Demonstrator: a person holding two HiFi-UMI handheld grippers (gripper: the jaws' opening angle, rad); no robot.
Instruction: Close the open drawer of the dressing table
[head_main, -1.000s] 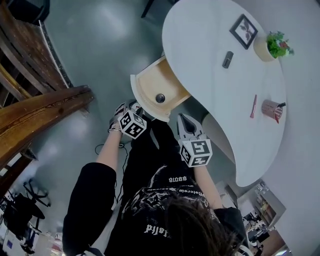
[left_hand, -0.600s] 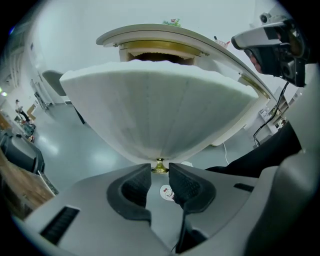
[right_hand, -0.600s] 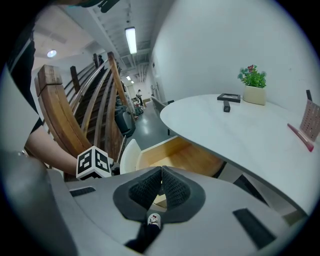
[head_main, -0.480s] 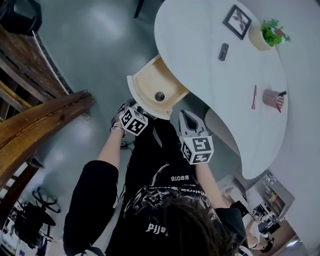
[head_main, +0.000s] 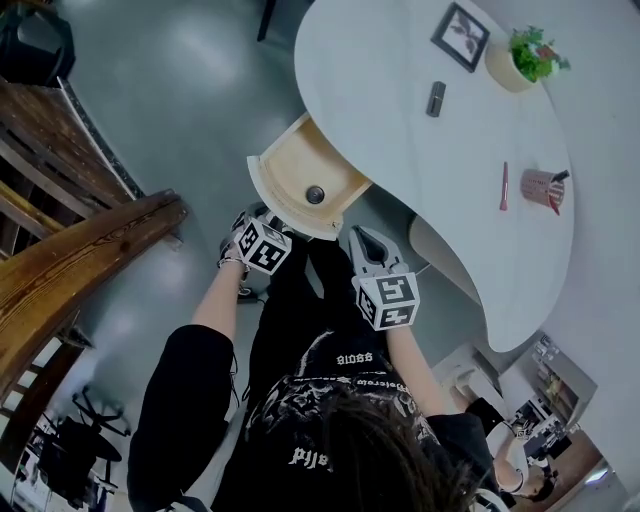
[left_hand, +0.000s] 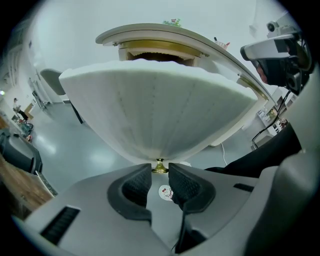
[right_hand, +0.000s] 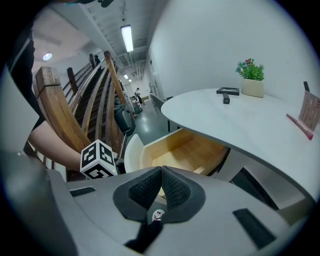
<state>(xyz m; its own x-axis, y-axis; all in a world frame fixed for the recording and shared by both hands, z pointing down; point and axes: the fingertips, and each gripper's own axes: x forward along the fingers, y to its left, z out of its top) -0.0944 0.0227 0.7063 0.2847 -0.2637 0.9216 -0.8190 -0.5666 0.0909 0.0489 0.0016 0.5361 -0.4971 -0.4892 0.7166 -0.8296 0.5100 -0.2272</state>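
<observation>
1. The drawer (head_main: 288, 170) is open. It sticks out from under the white worktop (head_main: 400, 150), so you can see its wooden inside. A small round grey thing (head_main: 315, 194) lies in the drawer.
2. The drawer's front (left_hand: 155, 110) is white and curved, and it faces the person. Low down in the middle of the front is a little gold knob (left_hand: 159, 167).
3. The left claw (head_main: 262, 214) is right up against the drawer front. Its jaws have just been closing. The knob sits between their tips, and they look to be pinching it. The gap between them is only as wide as the knob.
4. The right claw (right_hand: 161, 175) waits near the drawer front, a little apart from it. Its jaws are pressed together and it holds nothing.
5. I think the step now is getting hold of the knob. The push has not begun, because the drawer is far out. Next, the left claw should push the front straight in under the worktop until it sits flat. A crooked push could make the drawer stick.
6. A second ago the drawer stuck out just as far. Both claws were in almost the same spots by the drawer. Only the left jaws were wider then.
7. Far from the drawer, a picture frame (head_main: 460, 36) and a small plant (head_main: 520, 58) sit on the worktop.
</observation>
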